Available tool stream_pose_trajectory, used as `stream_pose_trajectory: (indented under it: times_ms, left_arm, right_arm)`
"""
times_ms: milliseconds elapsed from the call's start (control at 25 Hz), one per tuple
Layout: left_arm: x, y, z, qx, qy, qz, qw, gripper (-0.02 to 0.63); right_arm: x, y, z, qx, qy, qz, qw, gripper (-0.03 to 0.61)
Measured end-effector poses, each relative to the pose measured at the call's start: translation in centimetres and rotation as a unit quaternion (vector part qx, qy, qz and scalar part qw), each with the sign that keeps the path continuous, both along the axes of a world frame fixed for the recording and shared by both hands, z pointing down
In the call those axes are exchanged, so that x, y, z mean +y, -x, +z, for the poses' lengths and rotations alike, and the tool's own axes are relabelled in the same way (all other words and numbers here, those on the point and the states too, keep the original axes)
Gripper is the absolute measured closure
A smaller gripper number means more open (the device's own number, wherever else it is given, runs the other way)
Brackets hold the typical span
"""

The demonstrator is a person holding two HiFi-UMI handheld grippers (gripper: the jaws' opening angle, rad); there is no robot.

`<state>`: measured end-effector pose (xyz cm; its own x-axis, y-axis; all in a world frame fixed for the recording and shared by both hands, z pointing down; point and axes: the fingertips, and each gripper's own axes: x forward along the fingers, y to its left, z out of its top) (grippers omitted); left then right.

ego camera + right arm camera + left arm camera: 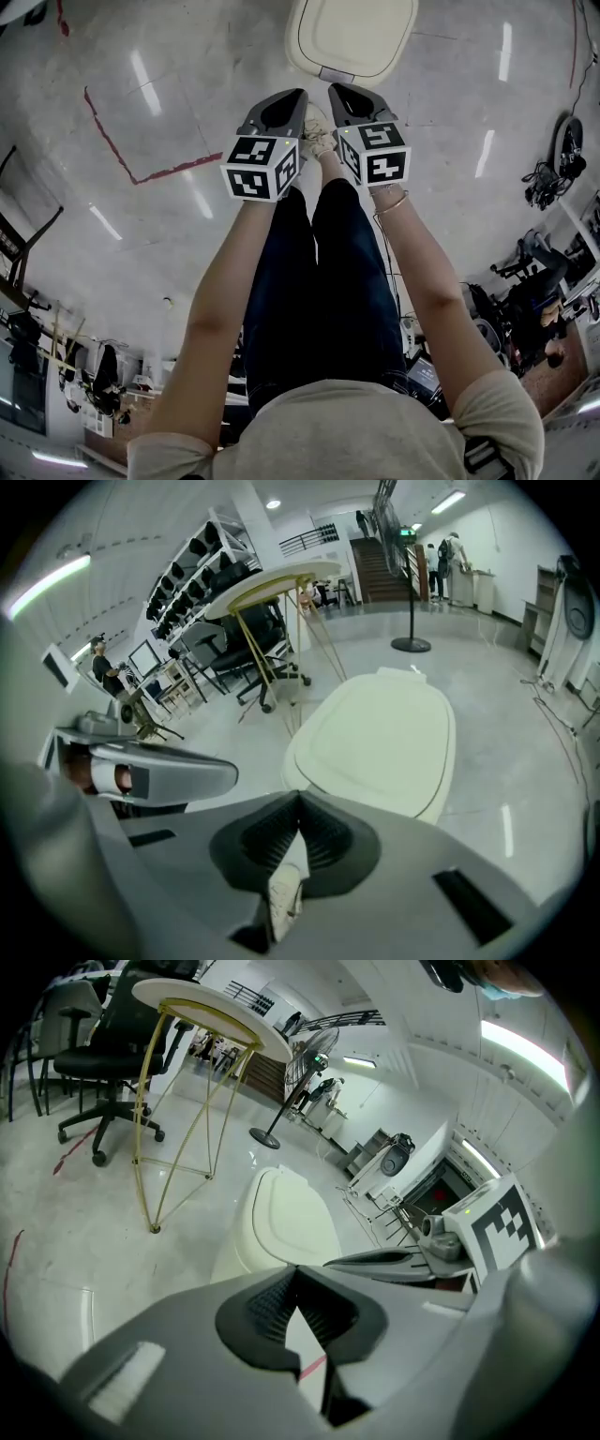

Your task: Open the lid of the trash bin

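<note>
The trash bin (352,37) stands on the floor straight ahead, its cream lid (349,33) down flat. My left gripper (292,97) and right gripper (339,91) are held side by side in the air just short of the bin's near edge, above the person's legs. Each has its jaws shut with nothing between them. In the left gripper view the bin (286,1218) lies beyond the left gripper (296,1274), and the right gripper (394,1260) shows alongside. The lid (380,738) fills the right gripper view past the right gripper (300,799).
Red tape lines (131,159) mark the glossy floor to the left. A round table on thin gold legs (211,1012) and a black office chair (103,1044) stand left of the bin. A standing fan (281,1101) is farther back. Cables and equipment (562,155) sit to the right.
</note>
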<state>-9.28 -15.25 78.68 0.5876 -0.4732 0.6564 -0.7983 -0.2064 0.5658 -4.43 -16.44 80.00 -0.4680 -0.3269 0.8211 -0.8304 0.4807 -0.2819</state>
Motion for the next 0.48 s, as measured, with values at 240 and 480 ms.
stream_pose_trajectory:
  times_ms: [240,480]
  left_arm:
    - [0.2,-0.3,1.5,0.007,0.006,-0.008,0.9999,0.604]
    - [0.3,-1.3,2.0,0.012,-0.005,0.004,0.9999,0.604]
  right_arm:
    - [-0.9,-1.5,2.0,0.026,0.001,0.037,0.999,0.571]
    - [-0.3,-2.1,3.2,0.03,0.007,0.04,0.999,0.571]
